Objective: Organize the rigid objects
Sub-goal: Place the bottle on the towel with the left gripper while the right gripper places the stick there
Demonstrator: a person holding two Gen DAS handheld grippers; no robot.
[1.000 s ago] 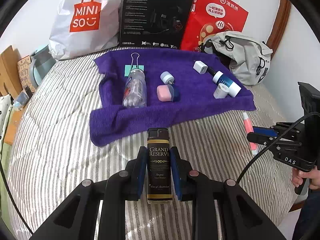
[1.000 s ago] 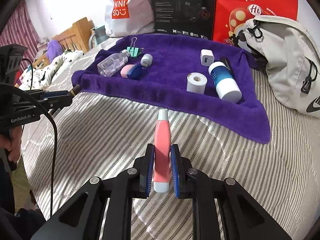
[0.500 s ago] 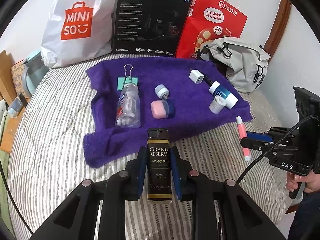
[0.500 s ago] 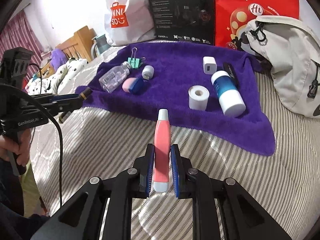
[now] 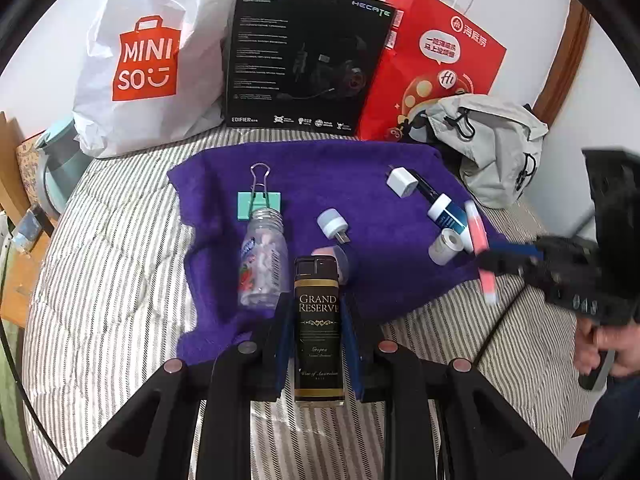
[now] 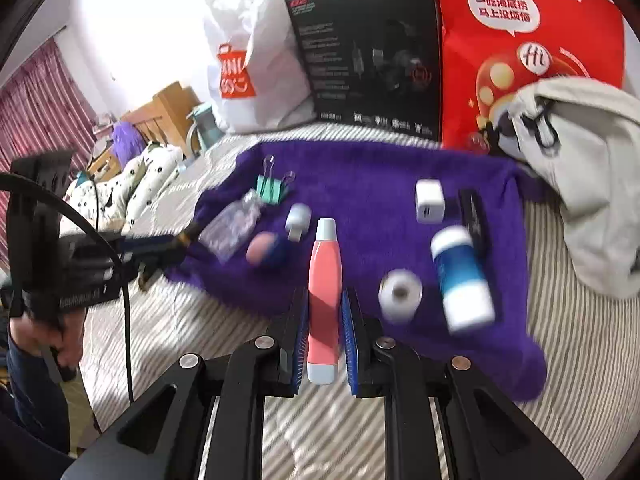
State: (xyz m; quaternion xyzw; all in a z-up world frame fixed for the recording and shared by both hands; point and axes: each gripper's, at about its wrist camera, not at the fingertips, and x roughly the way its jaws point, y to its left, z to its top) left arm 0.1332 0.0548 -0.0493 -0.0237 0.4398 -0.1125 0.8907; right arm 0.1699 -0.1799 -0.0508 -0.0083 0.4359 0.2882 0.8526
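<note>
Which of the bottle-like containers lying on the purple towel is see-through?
The clear plastic bottle beside the green binder clip: its contents show through the wall. The blue-and-white bottle near the white tape roll is opaque.

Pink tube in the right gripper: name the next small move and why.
Probably carry the pink tube forward and lower it onto bare purple towel left of the white roll; the right gripper holds it at the towel's near edge.

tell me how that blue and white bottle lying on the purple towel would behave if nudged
The blue and white bottle lies on its side and looks cylindrical, so it would probably roll. The fuzzy purple towel might slow it. The white tape roll close beside it could get bumped.
</note>
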